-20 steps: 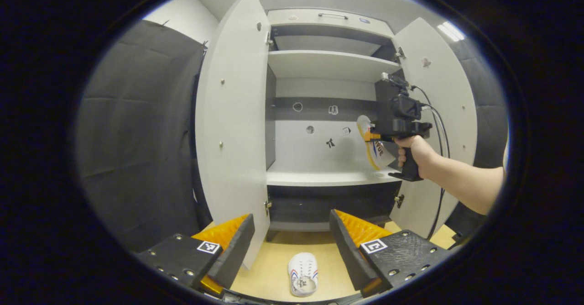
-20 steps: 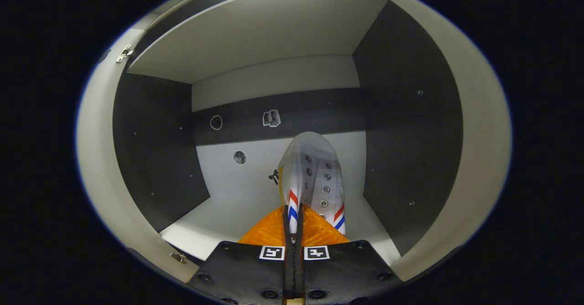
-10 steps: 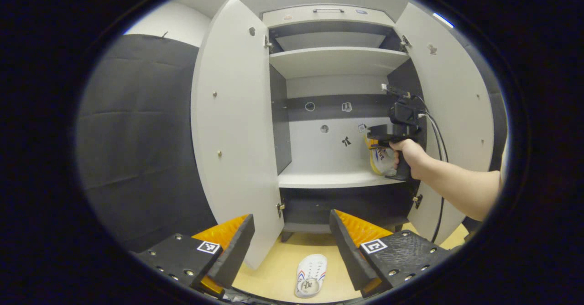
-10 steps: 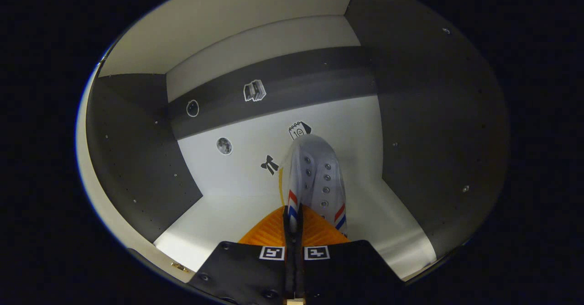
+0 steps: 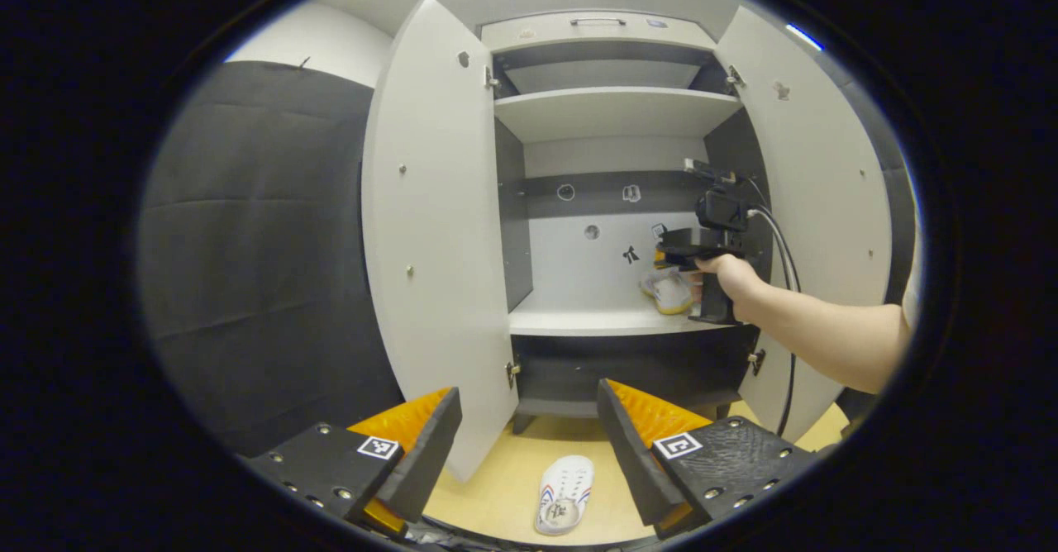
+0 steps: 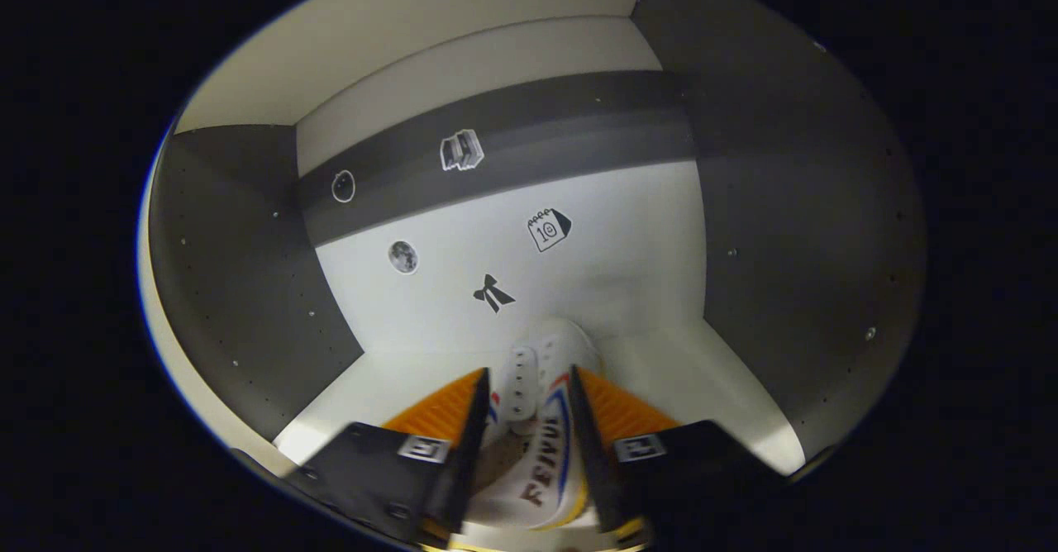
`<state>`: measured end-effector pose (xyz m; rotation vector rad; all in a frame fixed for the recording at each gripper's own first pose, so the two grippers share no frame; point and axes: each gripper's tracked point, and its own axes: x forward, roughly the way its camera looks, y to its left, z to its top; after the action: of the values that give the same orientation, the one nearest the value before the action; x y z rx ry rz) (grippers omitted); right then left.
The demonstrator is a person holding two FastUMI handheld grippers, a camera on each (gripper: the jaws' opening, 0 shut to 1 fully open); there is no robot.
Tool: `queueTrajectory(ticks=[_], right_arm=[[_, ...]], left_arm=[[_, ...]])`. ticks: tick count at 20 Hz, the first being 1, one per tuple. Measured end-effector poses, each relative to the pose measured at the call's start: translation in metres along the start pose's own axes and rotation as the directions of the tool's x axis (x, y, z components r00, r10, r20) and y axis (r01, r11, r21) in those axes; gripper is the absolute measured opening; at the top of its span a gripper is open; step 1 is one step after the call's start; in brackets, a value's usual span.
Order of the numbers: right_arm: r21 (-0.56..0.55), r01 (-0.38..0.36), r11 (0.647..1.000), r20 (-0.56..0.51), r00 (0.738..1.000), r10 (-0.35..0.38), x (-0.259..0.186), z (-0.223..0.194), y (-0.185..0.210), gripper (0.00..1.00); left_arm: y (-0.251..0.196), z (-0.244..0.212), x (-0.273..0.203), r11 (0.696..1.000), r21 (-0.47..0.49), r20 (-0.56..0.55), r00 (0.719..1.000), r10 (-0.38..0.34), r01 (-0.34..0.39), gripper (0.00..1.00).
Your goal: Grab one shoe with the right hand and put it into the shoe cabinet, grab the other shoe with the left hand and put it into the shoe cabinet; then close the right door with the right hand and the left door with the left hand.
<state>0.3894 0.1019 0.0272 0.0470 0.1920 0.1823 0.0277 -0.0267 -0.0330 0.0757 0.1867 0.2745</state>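
The right gripper [image 6: 522, 424] has just opened its jaws; half a second ago they clamped the first shoe [image 6: 529, 436], which now rests on the cabinet shelf [image 6: 727, 395], frame bottom centre. Left gripper [image 5: 529, 440] hangs open above the second shoe [image 5: 564, 494] on the floor [image 5: 496, 494], its likely next target.

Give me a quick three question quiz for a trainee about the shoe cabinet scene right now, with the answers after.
1. True or false: both cabinet doors stand open.
2. Where does the second shoe lie? A) floor before the cabinet B) top shelf C) drawer
3. Fill in: the right gripper has its jaws ____ around the first shoe on the shelf.

Key: 1 true, see left door and right door. 2 A. 3 open.
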Motion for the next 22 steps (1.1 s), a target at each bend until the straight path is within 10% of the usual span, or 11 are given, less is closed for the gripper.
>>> queueTrajectory(ticks=[2,22], right_arm=[[-0.034,0.008,0.999,0.026,1.000,-0.008,-0.020,0.003,0.004,0.97],[-0.085,0.159,0.984,0.157,0.977,-0.145,-0.319,-0.100,-0.025,0.98]], left_arm=[[0.005,-0.008,-0.003,1.000,-0.017,-0.014,1.000,-0.026,0.025,0.94],[-0.016,-0.198,0.052,0.910,0.083,-0.303,0.880,-0.366,0.407,0.94]])
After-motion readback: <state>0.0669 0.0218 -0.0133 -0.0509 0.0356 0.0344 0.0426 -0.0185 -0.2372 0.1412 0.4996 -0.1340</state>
